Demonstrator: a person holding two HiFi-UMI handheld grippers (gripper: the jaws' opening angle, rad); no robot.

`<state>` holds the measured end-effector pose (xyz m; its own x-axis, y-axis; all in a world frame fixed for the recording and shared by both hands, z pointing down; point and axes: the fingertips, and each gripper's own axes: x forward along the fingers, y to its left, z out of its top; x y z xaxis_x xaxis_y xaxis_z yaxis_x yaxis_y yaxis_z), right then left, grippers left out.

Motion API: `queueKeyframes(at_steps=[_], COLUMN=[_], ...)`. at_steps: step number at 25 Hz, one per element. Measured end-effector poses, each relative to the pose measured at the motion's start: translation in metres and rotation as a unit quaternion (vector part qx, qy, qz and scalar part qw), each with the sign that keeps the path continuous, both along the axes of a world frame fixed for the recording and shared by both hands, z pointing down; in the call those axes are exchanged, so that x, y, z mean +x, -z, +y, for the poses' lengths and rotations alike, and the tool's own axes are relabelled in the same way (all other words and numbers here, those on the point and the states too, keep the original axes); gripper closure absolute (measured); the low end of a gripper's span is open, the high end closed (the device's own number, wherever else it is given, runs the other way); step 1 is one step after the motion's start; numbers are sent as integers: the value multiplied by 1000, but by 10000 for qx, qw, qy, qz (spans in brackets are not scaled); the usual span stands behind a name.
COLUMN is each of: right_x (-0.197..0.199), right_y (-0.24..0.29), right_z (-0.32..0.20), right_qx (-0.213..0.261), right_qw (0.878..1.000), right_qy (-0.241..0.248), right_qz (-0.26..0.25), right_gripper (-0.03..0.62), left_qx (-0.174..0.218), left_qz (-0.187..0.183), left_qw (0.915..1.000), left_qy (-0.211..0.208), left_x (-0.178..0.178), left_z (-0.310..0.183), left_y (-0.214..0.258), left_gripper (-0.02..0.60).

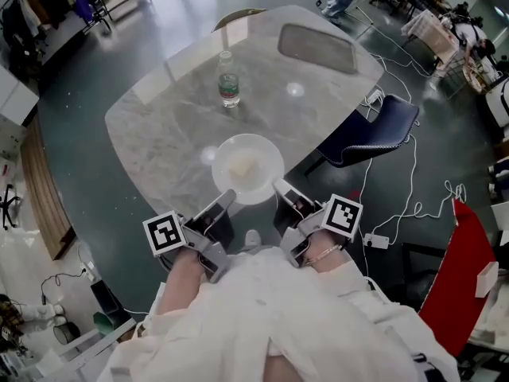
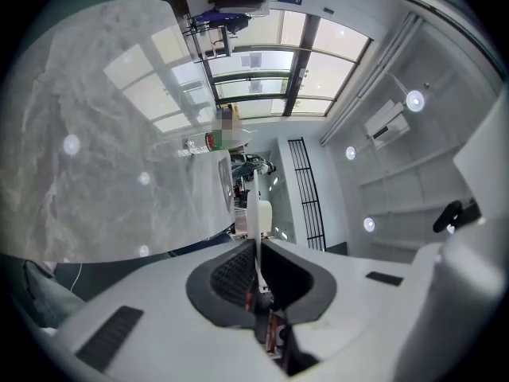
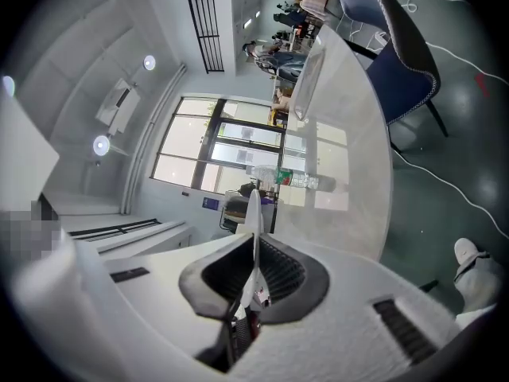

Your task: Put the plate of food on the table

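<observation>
My left gripper (image 1: 227,200) and right gripper (image 1: 281,188) have their jaws clenched on the plate (image 1: 269,164) rim; uneven hands could tip its food (image 1: 242,165) before it reaches the table (image 1: 159,134).

Head camera steeply down over table (image 1: 159,134); gripper cameras level along fingers (image 2: 231,281) (bottle (image 1: 228,82) in all)

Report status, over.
Left gripper, right gripper shut on plate rim. Plate over near edge of table. Bottle farther back, not in the way.

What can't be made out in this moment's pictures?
- What the food is: head view, pale and too small; both gripper views see the plate edge-on.
- Whether the plate touches the table: head view looks steeply down.
- Print on the bottle label: too small in every view.
</observation>
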<state>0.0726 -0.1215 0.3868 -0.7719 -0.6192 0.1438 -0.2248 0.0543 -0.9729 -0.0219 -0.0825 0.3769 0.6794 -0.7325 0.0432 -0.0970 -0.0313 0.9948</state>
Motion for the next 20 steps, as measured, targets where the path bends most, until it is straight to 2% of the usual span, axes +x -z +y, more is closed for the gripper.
queueKeyframes(at_steps=[7, 15, 20], right_x=[12, 12, 0], right_y=[-12, -22, -27], right_z=[-48, -67, -67], right_qx=[-165, -275, -326], right_qw=[9998, 9994, 9991], right_qy=[61, 165, 224], right_qz=[-50, -139, -117], right_gripper=[580, 580, 580], left_qx=[-75, -165, -280], left_qz=[-14, -55, -73], left_qw=[9999, 9997, 9993], left_qy=[106, 194, 243], left_x=[13, 15, 2], left_z=[-46, -63, -63], left_y=[-7, -16, -22], left_gripper=[555, 555, 555])
